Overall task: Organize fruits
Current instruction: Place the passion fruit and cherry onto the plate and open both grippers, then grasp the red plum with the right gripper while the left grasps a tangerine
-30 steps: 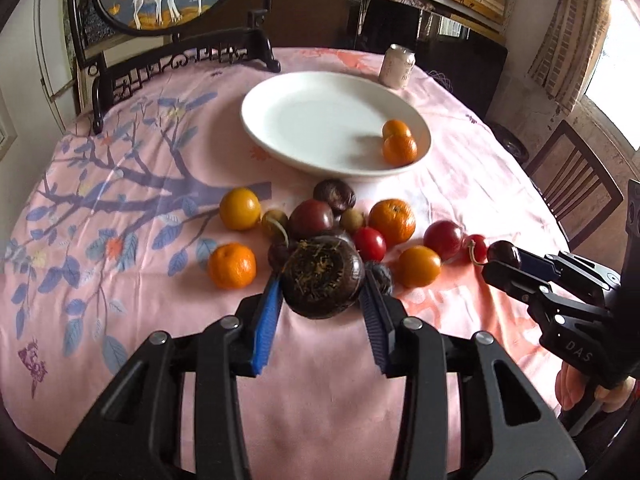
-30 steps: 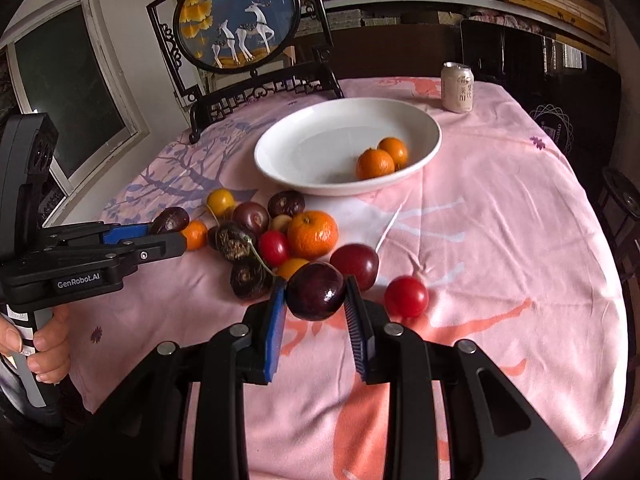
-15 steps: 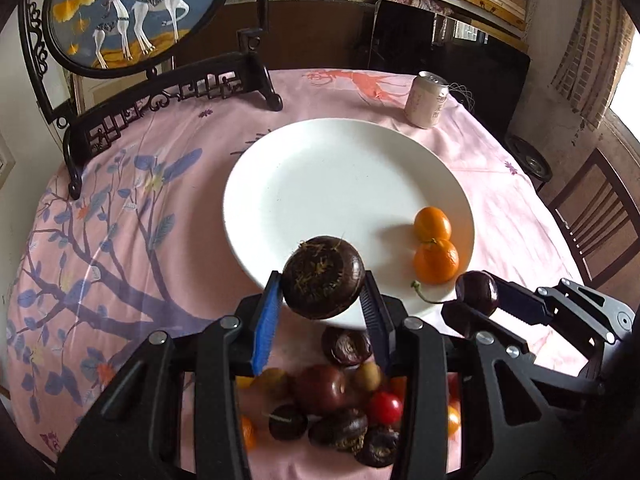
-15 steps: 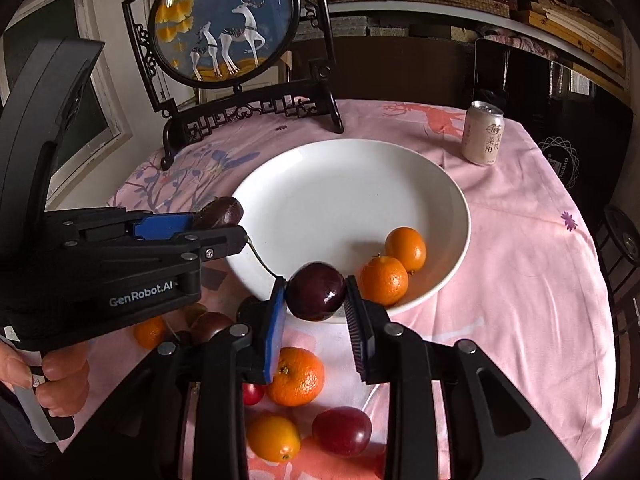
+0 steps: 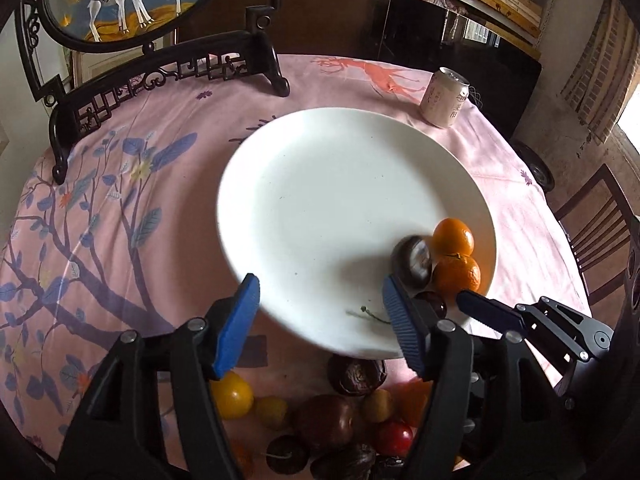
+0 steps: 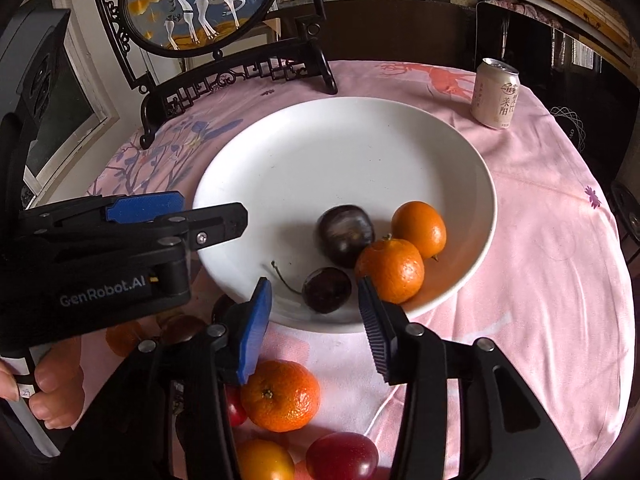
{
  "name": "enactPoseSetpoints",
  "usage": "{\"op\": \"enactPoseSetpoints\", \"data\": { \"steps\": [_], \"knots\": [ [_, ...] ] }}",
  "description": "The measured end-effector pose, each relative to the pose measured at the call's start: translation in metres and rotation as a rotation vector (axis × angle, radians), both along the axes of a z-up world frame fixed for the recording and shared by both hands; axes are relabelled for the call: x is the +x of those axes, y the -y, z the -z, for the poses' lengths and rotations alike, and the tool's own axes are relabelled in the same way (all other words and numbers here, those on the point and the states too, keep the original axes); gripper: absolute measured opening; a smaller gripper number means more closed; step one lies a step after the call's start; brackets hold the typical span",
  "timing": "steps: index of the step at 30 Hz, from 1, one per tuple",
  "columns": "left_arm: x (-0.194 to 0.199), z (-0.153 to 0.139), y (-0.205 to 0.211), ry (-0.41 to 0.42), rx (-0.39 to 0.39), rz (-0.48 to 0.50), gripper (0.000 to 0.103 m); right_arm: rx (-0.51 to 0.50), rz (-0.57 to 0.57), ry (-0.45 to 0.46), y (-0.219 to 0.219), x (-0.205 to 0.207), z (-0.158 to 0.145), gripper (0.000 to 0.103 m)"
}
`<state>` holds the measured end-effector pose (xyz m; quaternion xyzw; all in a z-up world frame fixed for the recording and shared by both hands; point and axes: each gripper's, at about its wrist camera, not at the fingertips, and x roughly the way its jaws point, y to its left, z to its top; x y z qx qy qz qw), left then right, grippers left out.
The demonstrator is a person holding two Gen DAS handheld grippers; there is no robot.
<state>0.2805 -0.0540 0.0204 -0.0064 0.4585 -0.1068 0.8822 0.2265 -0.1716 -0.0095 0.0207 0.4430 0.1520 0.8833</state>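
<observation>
A wide, shallow white ceramic plate [image 6: 344, 152] sits at the centre of the right wrist view, and four fruits cluster in its lower right part. A dark purple round passion fruit [image 6: 346, 236] lies touching two orange tangerines [image 6: 418, 228], one behind the other against the plate's right wall. Just below the passion fruit rests a dark, glossy cherry with a thin stem [image 6: 326, 290] trailing toward the left. In the left wrist view the same passion fruit [image 5: 412, 262] looks blurred, beside the tangerines [image 5: 454, 236] at the right of the plate [image 5: 320, 208].

The right claw [image 6: 314, 326] stands wide apart with nothing between its blue pads, at the plate's near rim just below the cherry. The left claw [image 5: 320, 320] is likewise wide and empty, spanning the plate's lower edge in its own view; seen from the right wrist it enters from the left [image 6: 176, 216], a bare hand [image 6: 52, 392] gripping its handle at lower left.

Off the plate, along the bottom of both frames, more fruit lies on the pink patterned cloth of the desk [image 6: 552, 264]: a loose tangerine [image 6: 280, 396], a yellow-orange fruit [image 6: 264, 460], a red plum [image 6: 342, 456], and darker wrinkled fruits [image 5: 356, 374].

At upper right stands a pale drinks can [image 6: 496, 94]; at upper left, a black carved stand with a round deer picture [image 6: 200, 0].
</observation>
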Motion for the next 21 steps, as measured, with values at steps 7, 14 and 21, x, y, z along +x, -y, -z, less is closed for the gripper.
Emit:
{"op": "enactPoseSetpoints", "data": {
  "steps": [7, 14, 21],
  "knots": [
    [-0.054, -0.019, -0.014, 0.080, 0.045, 0.012, 0.082, 0.038, 0.041, 0.031, 0.030, -0.052, -0.015, 0.050],
    [-0.113, -0.009, -0.027, 0.083, 0.055, 0.015, 0.084, 0.065, 0.083, 0.043, 0.045, -0.108, -0.011, 0.050],
    [-0.146, 0.013, -0.055, 0.011, -0.014, -0.017, 0.087, 0.084, 0.070, 0.021, 0.039, -0.144, 0.000, 0.051]
  ]
}}
